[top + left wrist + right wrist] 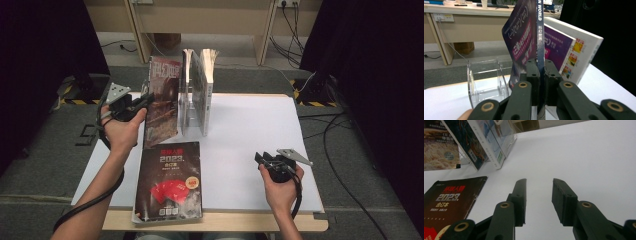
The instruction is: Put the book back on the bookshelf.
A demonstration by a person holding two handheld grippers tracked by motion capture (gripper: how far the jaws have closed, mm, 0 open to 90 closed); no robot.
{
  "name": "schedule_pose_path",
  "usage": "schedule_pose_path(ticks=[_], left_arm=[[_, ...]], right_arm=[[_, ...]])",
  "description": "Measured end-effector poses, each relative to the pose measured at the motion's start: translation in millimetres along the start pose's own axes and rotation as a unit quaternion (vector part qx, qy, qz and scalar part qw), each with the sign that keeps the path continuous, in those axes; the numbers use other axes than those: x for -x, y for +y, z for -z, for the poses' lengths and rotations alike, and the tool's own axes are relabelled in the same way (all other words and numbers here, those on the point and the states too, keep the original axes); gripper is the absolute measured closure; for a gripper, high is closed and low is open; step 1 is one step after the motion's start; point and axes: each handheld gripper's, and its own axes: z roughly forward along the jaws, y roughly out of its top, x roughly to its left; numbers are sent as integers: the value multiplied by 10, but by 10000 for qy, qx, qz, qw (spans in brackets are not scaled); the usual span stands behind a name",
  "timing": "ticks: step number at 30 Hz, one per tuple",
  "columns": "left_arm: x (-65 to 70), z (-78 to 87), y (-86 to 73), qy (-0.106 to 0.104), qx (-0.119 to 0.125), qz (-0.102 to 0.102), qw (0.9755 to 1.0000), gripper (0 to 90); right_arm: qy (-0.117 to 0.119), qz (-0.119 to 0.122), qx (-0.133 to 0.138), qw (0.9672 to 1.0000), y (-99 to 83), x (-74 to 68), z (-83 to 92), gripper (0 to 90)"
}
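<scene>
My left gripper point(145, 99) is shut on the spine of a thin magazine point(162, 100) and holds it upright at the table's back left; in the left gripper view the gripper point(540, 66) clamps the magazine's point(524, 42) blue spine. A clear acrylic book stand point(486, 80) sits just beyond it, and two books point(200, 87) stand in the stand. A dark "2023" book point(170, 180) lies flat near the front edge. My right gripper point(261, 159) hovers low over the white table at the right, open, with nothing between its jaws, as the right gripper view point(538, 182) confirms.
The white tabletop point(250, 130) has bare room between the stand and my right hand. Beyond the table's far edge stand wooden desk legs point(137, 30) and floor cables point(340, 125). Black curtains hang on both sides.
</scene>
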Motion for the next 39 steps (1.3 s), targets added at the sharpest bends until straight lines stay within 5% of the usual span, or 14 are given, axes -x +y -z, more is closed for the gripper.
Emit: schedule_pose_path(ticks=[23,33,39], left_arm=[[57,-596,143,482,210,-100,9986,846],[2,-786,-92,808,299,-236,9960,845],[-83,-721,-260,915,449,-231,9945,844]], right_arm=[[17,-16,-39,10000,-38,29,-14,651],[32,-9,-85,10000,-58,46,-26,652],[41,23,-88,10000,-71,44,-36,654]])
